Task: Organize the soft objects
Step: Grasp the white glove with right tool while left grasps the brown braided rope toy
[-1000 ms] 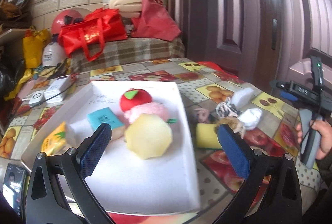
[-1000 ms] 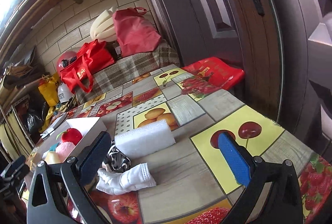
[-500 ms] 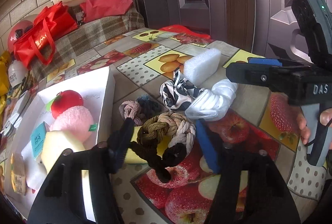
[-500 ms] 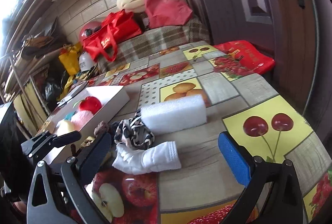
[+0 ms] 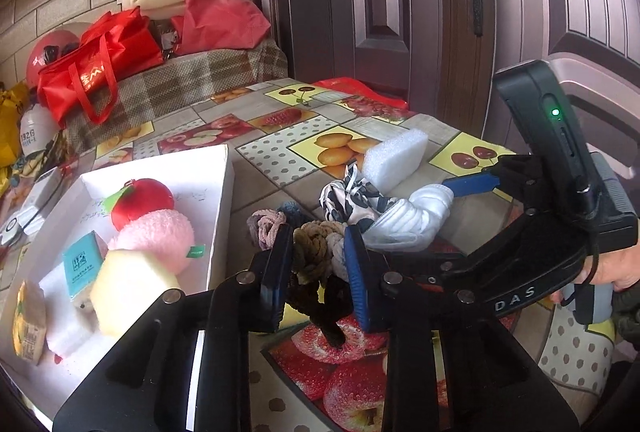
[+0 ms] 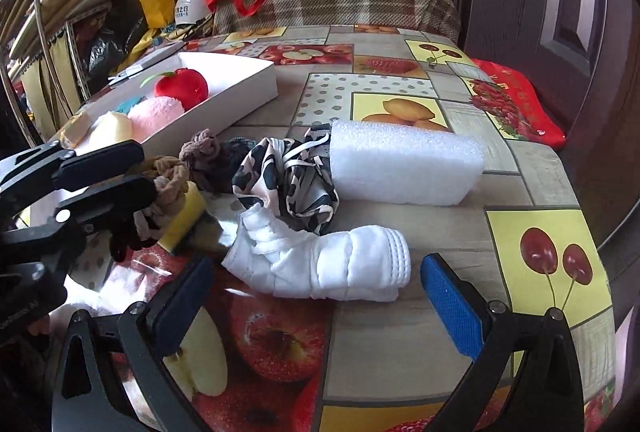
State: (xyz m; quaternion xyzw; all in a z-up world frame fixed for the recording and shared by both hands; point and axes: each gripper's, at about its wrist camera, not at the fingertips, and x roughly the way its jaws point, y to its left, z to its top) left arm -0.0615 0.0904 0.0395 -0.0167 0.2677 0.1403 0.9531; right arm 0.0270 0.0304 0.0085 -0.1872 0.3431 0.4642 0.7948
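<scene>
My left gripper [image 5: 318,272] has its jaws closing, and its blue pads press on a braided brown, beige and black hair tie [image 5: 316,248]. That tie lies over a yellow sponge [image 6: 186,216] just right of the white box [image 5: 224,192]. The box holds a red plush apple [image 5: 140,198], a pink plush [image 5: 160,236] and a pale yellow sponge [image 5: 124,288]. My right gripper [image 6: 316,284] stands open just in front of a rolled white sock [image 6: 332,264], apart from it. Behind the sock lie a black-and-white patterned cloth [image 6: 288,180] and a white foam block [image 6: 404,168].
Two small scrunchies [image 6: 200,148] sit between the box and the patterned cloth. A red packet [image 6: 516,104] lies at the table's far right edge by the door. Red bags [image 5: 92,72] are piled on the checked bench behind the table.
My left gripper swung right from over the box to the braided hair tie and its jaws closed around it. My right gripper rolled and dropped closer to the white sock.
</scene>
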